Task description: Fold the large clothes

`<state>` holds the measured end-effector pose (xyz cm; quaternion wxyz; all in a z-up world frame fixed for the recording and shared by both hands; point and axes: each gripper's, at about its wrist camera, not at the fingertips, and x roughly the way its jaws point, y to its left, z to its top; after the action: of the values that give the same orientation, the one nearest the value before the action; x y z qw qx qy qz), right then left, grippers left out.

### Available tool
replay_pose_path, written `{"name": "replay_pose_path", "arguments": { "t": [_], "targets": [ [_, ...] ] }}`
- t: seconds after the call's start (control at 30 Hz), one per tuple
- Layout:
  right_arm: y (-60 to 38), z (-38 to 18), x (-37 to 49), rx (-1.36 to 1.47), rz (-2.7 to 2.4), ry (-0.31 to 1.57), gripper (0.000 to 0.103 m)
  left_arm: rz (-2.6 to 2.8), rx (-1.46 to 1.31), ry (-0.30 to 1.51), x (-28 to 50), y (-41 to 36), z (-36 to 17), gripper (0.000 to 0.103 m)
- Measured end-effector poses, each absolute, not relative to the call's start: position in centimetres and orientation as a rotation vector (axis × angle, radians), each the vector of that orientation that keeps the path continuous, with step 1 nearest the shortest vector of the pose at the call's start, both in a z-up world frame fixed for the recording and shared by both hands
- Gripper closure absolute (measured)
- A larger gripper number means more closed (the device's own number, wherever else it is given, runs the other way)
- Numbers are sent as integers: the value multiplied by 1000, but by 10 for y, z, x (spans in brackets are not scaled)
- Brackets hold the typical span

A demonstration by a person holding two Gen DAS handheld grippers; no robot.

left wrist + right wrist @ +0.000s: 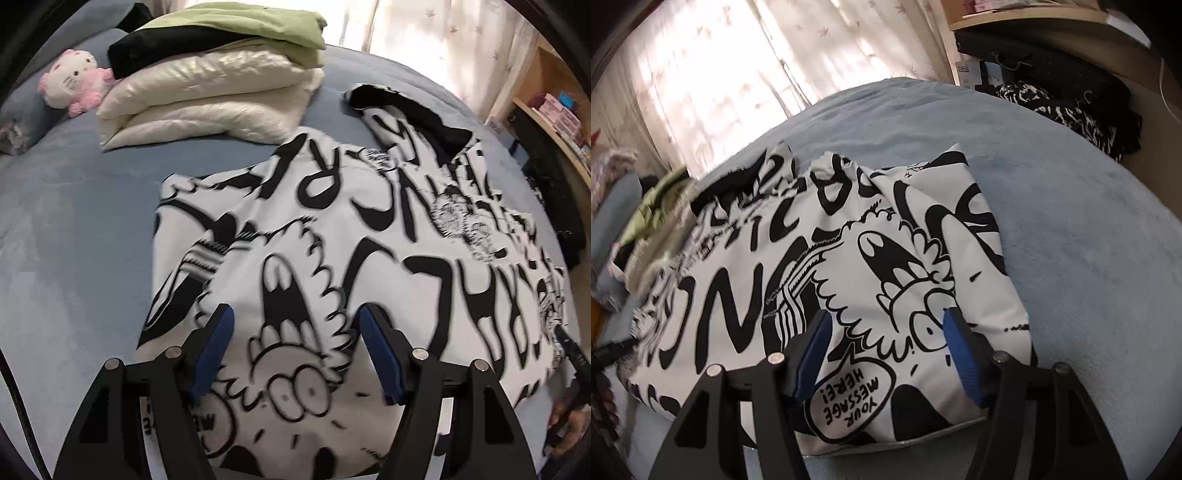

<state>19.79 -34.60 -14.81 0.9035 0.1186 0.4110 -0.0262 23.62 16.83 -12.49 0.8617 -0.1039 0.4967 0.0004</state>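
Left wrist view: the left gripper (297,321) stands at 6 o'clock with its jaws spread, and the blue pads (214,354) do not press on anything. Between and under the jaws lies the garment (332,236), white with black cartoon print, folded into a broad block on the blue bed (74,229). It fills the middle and goes toward 3 o'clock, where a hand (567,430) shows at the edge near 4 o'clock. A black sleeve end (410,114) of the garment lies at 1 o'clock. Farther, at 11 o'clock, a stack of folded clothes (218,77) sits on the bed: cream below, black and green on top. Just beside it at 10 o'clock is a pink plush cat (75,83). Curtains (424,37) hang at 12 o'clock, shelves (550,110) at 2 o'clock.

Right wrist view: the right gripper (886,321) is also spread at 6 o'clock, nothing pinched, over the garment's near corner (849,398) with a speech bubble print. The garment goes from the middle toward 9 o'clock. Bare bed lies at 3 o'clock; a dark patterned cloth (1067,107) is at 1 o'clock, bright curtains at 11 o'clock.
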Motion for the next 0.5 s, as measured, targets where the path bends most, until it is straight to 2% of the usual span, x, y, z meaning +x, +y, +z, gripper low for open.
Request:
{"name": "replay_pose_path", "arguments": {
  "t": [0.03, 0.1, 0.2, 0.33, 0.5],
  "targets": [
    [-341, -147, 201, 220, -55, 871, 33, -13, -217, 1043, 241, 166, -121, 34],
    [-332, -146, 209, 171, -57, 917, 21, -30, -207, 1044, 249, 163, -117, 34],
    [-318, -147, 222, 105, -67, 1002, 11, -60, -173, 1038, 270, 155, -108, 34],
    [-311, -134, 240, 189, 8, 1057, 11, -84, -121, 1037, 303, 144, -97, 34],
    [-296, -102, 276, 230, 46, 1002, 11, -81, -68, 1011, 348, 132, -82, 34]
  ]
}}
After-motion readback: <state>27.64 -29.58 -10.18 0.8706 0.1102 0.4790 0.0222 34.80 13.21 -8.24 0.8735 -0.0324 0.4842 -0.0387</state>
